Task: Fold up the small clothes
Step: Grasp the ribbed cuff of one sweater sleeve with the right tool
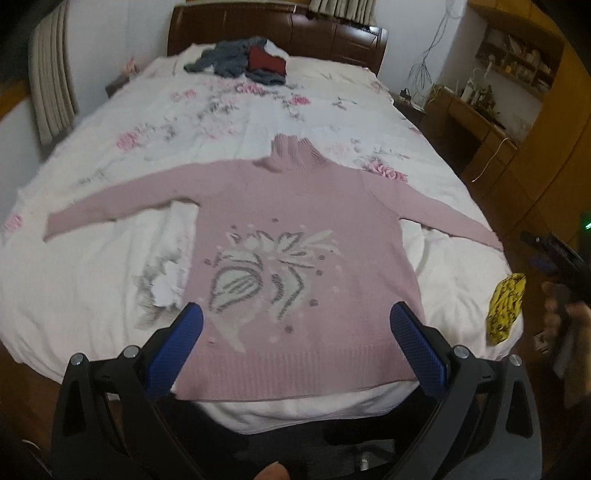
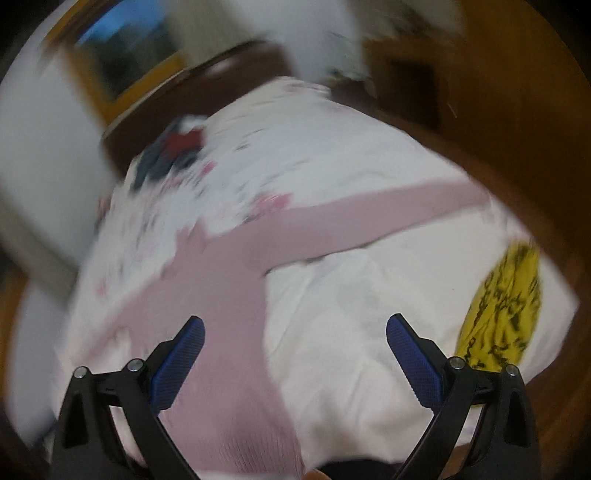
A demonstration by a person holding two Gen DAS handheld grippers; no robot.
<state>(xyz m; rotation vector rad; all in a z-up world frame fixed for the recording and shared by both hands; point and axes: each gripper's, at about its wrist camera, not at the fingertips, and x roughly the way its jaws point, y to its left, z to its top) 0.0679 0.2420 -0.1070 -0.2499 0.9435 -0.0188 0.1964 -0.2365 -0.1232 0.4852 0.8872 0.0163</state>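
A pink turtleneck sweater [image 1: 295,221] with a white and grey flower pattern lies flat on the bed, front up, both sleeves spread out to the sides. My left gripper [image 1: 295,314] hovers open above its hem, blue pads wide apart and empty. In the blurred right wrist view, the sweater [image 2: 229,280] shows its right side and right sleeve stretching toward the bed's right edge. My right gripper [image 2: 295,325] is open and empty over the sweater's right side and the sheet beside it. The right gripper body and a hand [image 1: 565,295] appear at the right edge of the left wrist view.
The bed [image 1: 110,258] carries a white floral sheet. A pile of grey and red clothes [image 1: 243,62] lies near the brown headboard [image 1: 280,33]. A yellow patterned cloth [image 1: 508,306] sits at the bed's near right corner [image 2: 506,314]. Wooden shelves and a desk [image 1: 480,110] stand to the right.
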